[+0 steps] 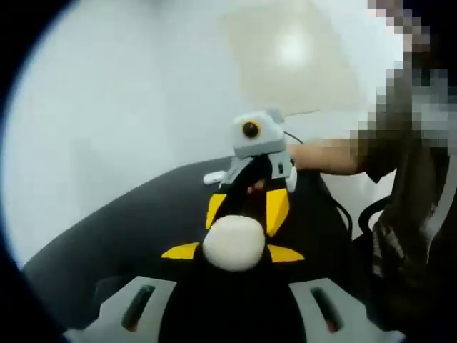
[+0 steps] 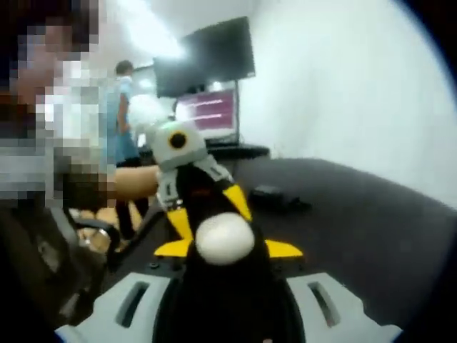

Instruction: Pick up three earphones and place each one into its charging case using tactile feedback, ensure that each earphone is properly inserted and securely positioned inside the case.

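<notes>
Charging case (image 1: 233,243), probably, between two facing jaws over black table (image 1: 107,229); monitor (image 2: 214,53) behind.

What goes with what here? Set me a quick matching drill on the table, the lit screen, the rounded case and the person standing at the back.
Things:
1. table
2. lit screen
3. rounded case
4. standing person

Place or colour:
A. pinkish
B. between yellow tips, up off the table
C. black
D. blue top

Pairs: 1-C, 2-A, 3-B, 4-D
</notes>
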A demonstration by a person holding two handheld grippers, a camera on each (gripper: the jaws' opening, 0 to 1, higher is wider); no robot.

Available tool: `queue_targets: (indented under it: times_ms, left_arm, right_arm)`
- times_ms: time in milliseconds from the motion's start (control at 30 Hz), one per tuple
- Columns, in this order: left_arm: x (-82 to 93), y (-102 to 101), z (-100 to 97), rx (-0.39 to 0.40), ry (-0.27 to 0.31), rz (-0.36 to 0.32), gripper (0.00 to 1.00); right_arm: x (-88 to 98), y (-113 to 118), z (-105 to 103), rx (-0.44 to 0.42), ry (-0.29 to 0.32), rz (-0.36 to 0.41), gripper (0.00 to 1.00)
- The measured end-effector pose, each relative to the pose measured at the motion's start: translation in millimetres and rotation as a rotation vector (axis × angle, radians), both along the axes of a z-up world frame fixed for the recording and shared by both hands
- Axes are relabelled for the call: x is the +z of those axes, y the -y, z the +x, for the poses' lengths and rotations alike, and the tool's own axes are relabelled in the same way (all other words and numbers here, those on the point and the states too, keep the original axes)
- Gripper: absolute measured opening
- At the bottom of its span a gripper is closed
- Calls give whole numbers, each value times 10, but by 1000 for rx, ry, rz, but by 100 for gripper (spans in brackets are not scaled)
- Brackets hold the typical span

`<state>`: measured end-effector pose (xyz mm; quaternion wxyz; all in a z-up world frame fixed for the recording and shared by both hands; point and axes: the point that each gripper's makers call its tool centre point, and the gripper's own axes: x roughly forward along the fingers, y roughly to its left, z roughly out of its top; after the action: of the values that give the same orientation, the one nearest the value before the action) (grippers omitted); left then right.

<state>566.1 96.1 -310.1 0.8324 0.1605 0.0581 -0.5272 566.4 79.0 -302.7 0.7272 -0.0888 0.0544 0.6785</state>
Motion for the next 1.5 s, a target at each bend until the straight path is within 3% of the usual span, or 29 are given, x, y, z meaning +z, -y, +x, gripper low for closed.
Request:
queue_targets:
  times_ms: [33, 167, 267, 333, 400, 500, 600, 633, 733, 833, 867, 1033, 1133, 1200, 1300, 1400, 1467, 1500]
  left_arm:
    - [35, -1, -15, -11, 5, -15, 32]
    - [480, -119, 1, -3, -11, -307, 38]
    - [794, -379, 73, 59, 58, -475, 35]
    - [1035, -613, 113, 100, 59, -657, 35]
    - [1140, -882, 247, 186, 46, -798, 29]
    - [1045, -1108, 441, 299, 4, -794, 16]
    - [1205, -1106, 336, 232, 45, -883, 22]
    - [1205, -1094, 311, 226, 52, -878, 23]
    - [1173, -1040, 310, 237, 72, -834, 24]
    - [1153, -1000, 292, 235, 78, -810, 24]
    - [1161, -993, 271, 232, 85, -811, 24]
    - [1172, -1039, 292, 252, 82, -836, 22]
    - [1158, -1013, 290, 248, 75, -823, 22]
    - [1174, -997, 259, 236, 83, -826, 22]
    - [1150, -980, 274, 251, 83, -807, 22]
    - [1144, -948, 256, 250, 93, -791, 22]
    - [1142, -938, 245, 250, 103, -778, 22]
    - [1139, -935, 244, 254, 107, -773, 22]
  right_arm:
    - [11, 5, -2, -1, 3, 7, 44]
    - [-15, -11, 22, 2, -19, -3, 45]
    - [9, -19, 26, -6, -29, 4, 46]
    - [45, -33, 25, -9, -34, 11, 46]
    - [48, -65, 15, -12, -26, -2, 46]
    - [-60, -144, 19, -20, 11, -74, 51]
    - [-173, -223, 2, -1, 52, -145, 54]
    - [-207, -256, -8, 2, 62, -164, 53]
    - [-191, -326, 15, -29, -2, -149, 40]
    - [-181, -311, 17, -33, 80, -140, 40]
    - [-159, -274, 5, -40, 131, -149, 40]
    - [-61, 10, 32, -150, 255, -155, 39]
    - [-140, 342, 58, -236, 234, -178, 39]
    - [-98, 537, 123, -311, 207, -154, 39]
    - [69, 990, 392, -531, 240, -125, 39]
    - [306, 1611, 777, -842, 269, -67, 39]
    - [390, 2035, 974, -1060, 225, -13, 39]
    - [406, 2170, 1025, -1119, 212, 4, 39]
